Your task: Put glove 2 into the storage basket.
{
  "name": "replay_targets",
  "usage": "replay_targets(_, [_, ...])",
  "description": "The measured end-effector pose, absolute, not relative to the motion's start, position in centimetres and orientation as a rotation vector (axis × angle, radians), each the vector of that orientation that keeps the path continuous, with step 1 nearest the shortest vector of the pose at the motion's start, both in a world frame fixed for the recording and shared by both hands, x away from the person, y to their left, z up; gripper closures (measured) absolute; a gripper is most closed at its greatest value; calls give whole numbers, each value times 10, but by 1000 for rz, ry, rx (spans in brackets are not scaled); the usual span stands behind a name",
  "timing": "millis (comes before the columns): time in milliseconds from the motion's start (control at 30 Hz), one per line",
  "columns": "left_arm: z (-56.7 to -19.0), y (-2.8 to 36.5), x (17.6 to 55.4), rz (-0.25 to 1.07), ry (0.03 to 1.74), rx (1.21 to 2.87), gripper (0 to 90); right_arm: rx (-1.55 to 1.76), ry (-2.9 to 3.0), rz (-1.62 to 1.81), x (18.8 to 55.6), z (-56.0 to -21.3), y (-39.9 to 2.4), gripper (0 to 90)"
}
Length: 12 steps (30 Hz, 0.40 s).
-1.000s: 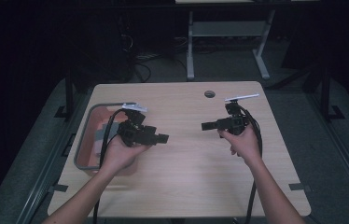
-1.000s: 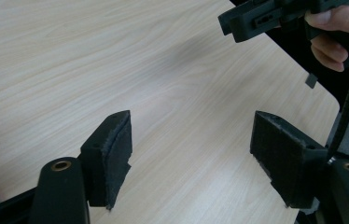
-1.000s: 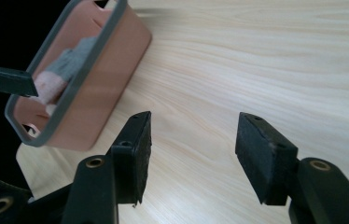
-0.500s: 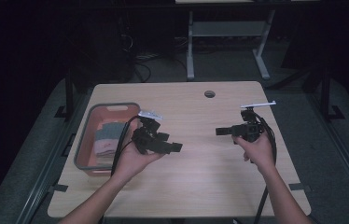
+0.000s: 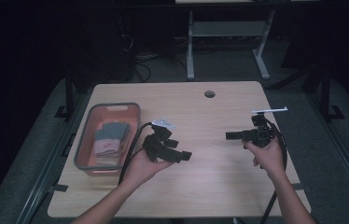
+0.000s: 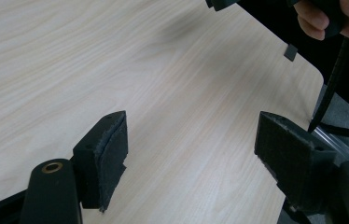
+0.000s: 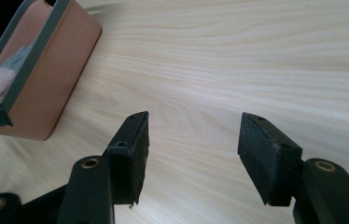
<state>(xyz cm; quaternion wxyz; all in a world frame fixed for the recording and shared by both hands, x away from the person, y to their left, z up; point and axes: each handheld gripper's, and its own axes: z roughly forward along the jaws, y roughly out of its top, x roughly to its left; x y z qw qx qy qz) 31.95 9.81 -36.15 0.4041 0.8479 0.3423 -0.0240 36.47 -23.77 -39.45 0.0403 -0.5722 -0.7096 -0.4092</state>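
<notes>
My left gripper (image 5: 185,156) hovers over the wooden table (image 5: 210,186) just right of the basket, pointing right. It is open, its jaws have just been opening, and nothing lies between its pads (image 6: 105,156). My right gripper (image 5: 229,136) is held over the table's right side and points left toward the other one. It is open too, with bare wood between its pads (image 7: 133,154). In the left gripper view the other hand (image 6: 324,16) shows at the top right.
A salmon basket with a grey rim (image 5: 108,107) stands at the table's left, with folded cloths (image 5: 109,137) inside; its wall (image 7: 65,60) also shows in the right gripper view. A round cable hole (image 5: 209,94) sits near the far edge. Cables trail from both grippers.
Both hands have drifted to the right and toward the near edge, sinking slightly. The left gripper has left the basket's side and now hangs over open wood.
</notes>
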Motion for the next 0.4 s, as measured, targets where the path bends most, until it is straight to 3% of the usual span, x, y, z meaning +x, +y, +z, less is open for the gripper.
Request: replay_targets(400, [-374,78,299,-54,793,2181,251,-1777,-2182,-1243,346,-411,-253,410])
